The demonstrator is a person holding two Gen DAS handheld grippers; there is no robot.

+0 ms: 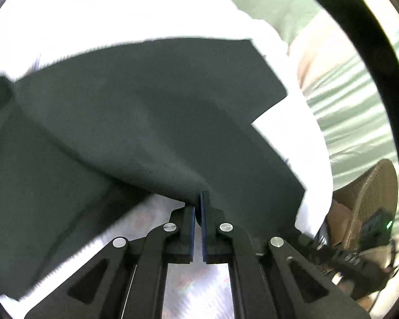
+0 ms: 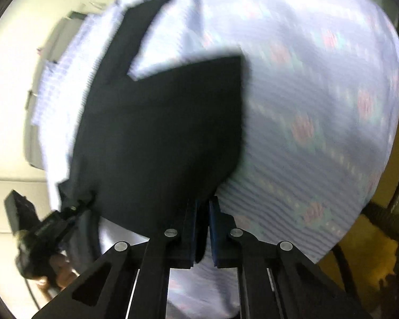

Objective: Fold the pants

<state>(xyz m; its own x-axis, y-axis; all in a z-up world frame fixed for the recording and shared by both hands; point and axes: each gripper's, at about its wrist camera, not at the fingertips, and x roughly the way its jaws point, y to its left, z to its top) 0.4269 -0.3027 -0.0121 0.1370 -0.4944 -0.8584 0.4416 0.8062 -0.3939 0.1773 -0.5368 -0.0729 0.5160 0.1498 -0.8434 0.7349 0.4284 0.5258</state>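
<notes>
The dark pants (image 1: pixel 135 122) lie spread over a light patterned cloth, with part lifted off it. My left gripper (image 1: pixel 198 204) is shut on a fold of the pants' near edge and holds it raised. In the right wrist view the pants (image 2: pixel 159 133) show two legs stretching away, one long and narrow at the upper left. My right gripper (image 2: pixel 203 207) is shut on the pants' near edge. The left gripper (image 2: pixel 77 204) also shows there at the lower left, pinching another corner of the same edge.
The pants rest on a white cloth with a red and green flower pattern (image 2: pixel 319 106) over a table. A person in a green shirt (image 1: pixel 274 2) stands at the far side. A woven brown object (image 1: pixel 369 194) and yellow surfaces (image 2: pixel 359 260) lie beyond the table edge.
</notes>
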